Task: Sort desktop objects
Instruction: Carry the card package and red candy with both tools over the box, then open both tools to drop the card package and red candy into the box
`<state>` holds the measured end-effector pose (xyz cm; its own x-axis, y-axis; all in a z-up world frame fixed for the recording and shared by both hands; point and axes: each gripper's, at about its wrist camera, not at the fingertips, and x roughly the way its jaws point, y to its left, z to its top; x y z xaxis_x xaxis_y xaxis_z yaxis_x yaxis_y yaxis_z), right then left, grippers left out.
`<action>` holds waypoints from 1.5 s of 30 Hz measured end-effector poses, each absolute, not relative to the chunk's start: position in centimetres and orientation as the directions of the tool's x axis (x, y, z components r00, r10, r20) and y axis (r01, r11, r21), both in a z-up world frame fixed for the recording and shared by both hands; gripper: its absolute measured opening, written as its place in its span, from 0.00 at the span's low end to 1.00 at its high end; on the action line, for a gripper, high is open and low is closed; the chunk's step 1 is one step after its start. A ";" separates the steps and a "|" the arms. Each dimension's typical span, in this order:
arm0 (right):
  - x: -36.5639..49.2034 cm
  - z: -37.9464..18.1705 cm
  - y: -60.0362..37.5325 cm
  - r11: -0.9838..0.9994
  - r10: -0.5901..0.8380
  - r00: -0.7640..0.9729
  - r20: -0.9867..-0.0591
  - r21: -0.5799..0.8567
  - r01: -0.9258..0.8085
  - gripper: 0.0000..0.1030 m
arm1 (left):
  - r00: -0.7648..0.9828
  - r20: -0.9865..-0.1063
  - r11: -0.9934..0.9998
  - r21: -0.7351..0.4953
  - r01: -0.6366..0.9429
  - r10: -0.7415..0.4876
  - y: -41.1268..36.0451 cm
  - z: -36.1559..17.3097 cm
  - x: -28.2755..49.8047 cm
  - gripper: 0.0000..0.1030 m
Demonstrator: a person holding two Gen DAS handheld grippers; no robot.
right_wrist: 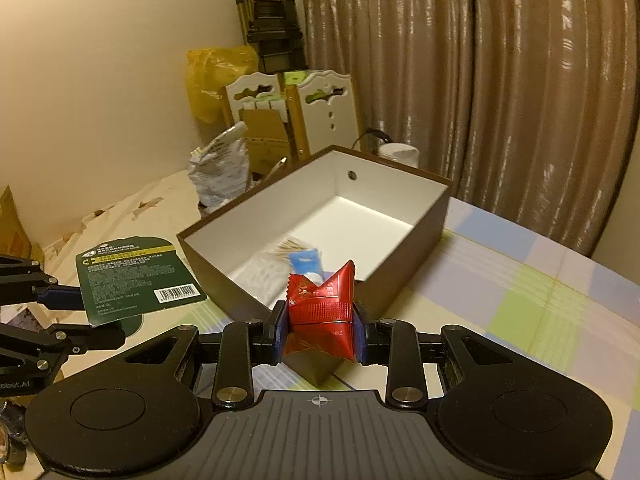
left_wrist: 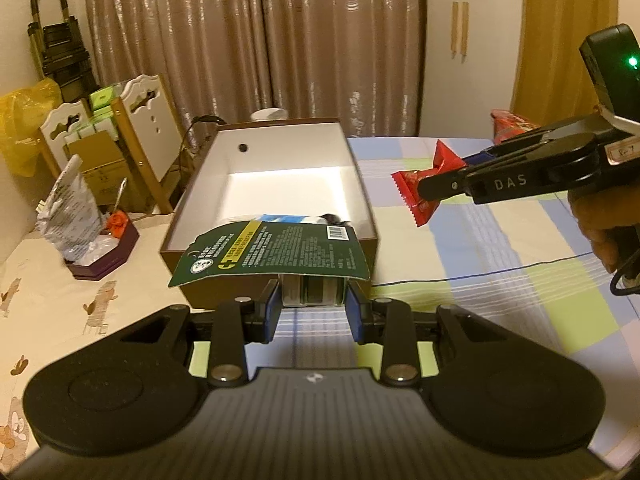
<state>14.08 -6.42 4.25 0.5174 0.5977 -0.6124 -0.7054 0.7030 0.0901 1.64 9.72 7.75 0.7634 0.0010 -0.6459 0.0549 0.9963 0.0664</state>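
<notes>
The open box (right_wrist: 404,216) sits on the table (right_wrist: 540,292) toward its far edge. A packet (right_wrist: 306,262) lies inside at the box's near end. A crumpled bag (left_wrist: 70,210) stands left of the box.

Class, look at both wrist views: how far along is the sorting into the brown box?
Done: a blue-and-white packet and a clear bag of sticks already lie in the brown box. In hand: the left gripper grips a green-carded pack; the right gripper clamps a red snack packet. Left: both still need dropping in.
</notes>
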 end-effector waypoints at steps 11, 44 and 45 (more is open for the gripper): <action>17.1 4.6 -2.5 0.691 0.606 0.519 -0.603 0.075 -0.719 0.30 | 0.773 -0.635 0.996 0.077 0.051 0.010 13.3 8.6 5.2 0.28; 26.6 -0.3 2.6 0.719 0.537 0.465 -0.704 0.094 -0.688 0.31 | 0.725 -0.688 0.994 0.058 0.098 -0.031 17.1 3.9 17.6 0.35; 26.7 -0.4 2.6 0.720 0.536 0.467 -0.703 0.092 -0.688 0.31 | 0.725 -0.688 0.994 0.059 0.096 -0.030 17.1 3.8 17.6 0.35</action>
<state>26.66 2.63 -0.40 0.4674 0.5358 -0.7032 -0.6875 0.7203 0.0919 17.59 17.13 3.83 0.7249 -0.0295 -0.6882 0.0964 0.9936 0.0588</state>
